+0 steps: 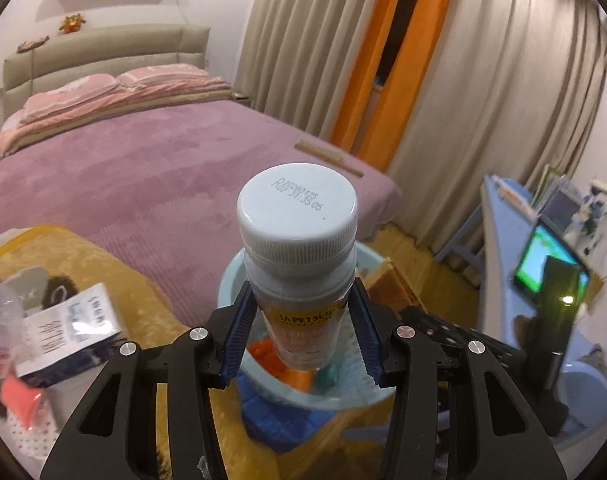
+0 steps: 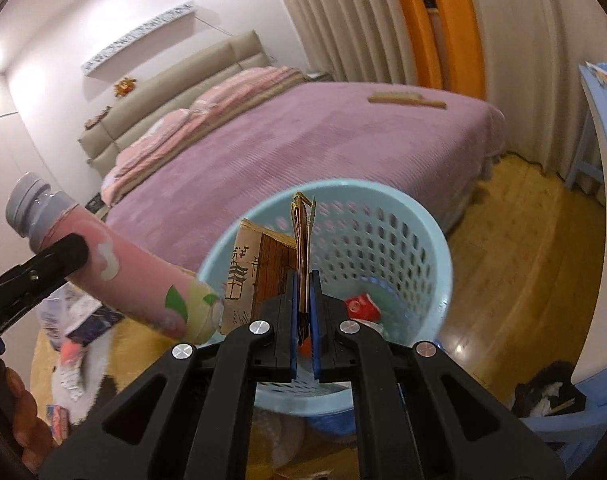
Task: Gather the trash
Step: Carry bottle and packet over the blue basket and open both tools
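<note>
My left gripper (image 1: pixel 301 314) is shut on a pink drink bottle (image 1: pixel 299 264) with a pale grey cap, held over the light blue trash basket (image 1: pixel 231 280). In the right wrist view the same bottle (image 2: pixel 115 276) lies tilted at the basket's left rim, held by the left gripper's finger (image 2: pixel 63 256). My right gripper (image 2: pixel 302 292) is shut on a brown printed paper wrapper (image 2: pixel 301 236), held above the basket (image 2: pixel 431 256). Red and orange trash (image 2: pixel 361 306) lies at the basket's bottom.
A bed with a purple cover (image 1: pixel 151 168) stands behind the basket, a comb (image 2: pixel 405 100) on it. More litter, a white and blue packet (image 1: pixel 71 328), lies on a yellow mat at the left. A blue desk (image 1: pixel 507 232) with a lit screen stands at the right.
</note>
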Demonstrator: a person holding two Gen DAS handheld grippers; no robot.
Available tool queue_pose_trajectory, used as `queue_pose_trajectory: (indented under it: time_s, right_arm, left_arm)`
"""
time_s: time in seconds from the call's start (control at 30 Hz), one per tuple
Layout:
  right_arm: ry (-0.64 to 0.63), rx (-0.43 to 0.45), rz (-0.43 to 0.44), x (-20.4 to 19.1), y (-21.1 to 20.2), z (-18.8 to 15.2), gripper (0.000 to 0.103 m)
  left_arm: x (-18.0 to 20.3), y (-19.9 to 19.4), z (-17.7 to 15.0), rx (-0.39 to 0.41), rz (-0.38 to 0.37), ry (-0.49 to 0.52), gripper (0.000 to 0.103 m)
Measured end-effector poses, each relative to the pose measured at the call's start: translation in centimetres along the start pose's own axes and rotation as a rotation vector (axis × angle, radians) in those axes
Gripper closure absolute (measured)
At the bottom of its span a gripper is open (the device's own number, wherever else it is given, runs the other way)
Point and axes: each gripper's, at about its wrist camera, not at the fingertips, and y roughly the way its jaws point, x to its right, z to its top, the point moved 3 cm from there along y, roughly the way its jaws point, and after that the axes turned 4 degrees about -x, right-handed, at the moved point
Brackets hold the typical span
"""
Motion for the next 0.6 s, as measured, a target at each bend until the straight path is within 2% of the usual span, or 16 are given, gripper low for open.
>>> queue_pose_trajectory:
  time_s: [0.13, 0.3, 0.33, 0.37, 0.43, 0.47, 0.6]
  right_arm:
    - [0.02, -0.047, -0.013, 1.0, 2.1, -0.4, 0.099]
    - [0.037, -0.088, -0.009, 2.1, 3.4, -0.6, 0.098]
    - [0.042, -0.104, 0.003, 2.3, 3.6, -0.7, 0.095]
    - [0.046, -0.109, 0.009, 2.5, 3.7, -0.7, 0.094]
    - [0.046, -0.111, -0.004, 2.8, 3.6, -0.9, 0.088]
    - [0.046, -0.11, -0.007, 2.9, 3.5, -0.9, 0.086]
    - [0.042, -0.089, 0.021, 2.5, 1.9, -1.2, 0.085]
  left_arm:
    - [0.5, 3.5, -0.6, -0.066, 0.012, -0.009, 0.057]
    - [0.7, 5.8, -1.2, -0.133, 0.02, -0.006, 0.056]
    - [0.7, 5.8, -1.3, -0.131, 0.012, -0.008, 0.054]
    - [0.7, 5.5, -1.4, -0.127, 0.008, -0.007, 0.044]
    - [0.8, 4.3, -1.3, -0.101, 0.017, 0.005, 0.031]
    - [1.0, 3.5, -1.2, -0.086, 0.019, 0.013, 0.028]
    - [1.7, 0.8, -1.3, -0.046, 0.002, 0.014, 0.026]
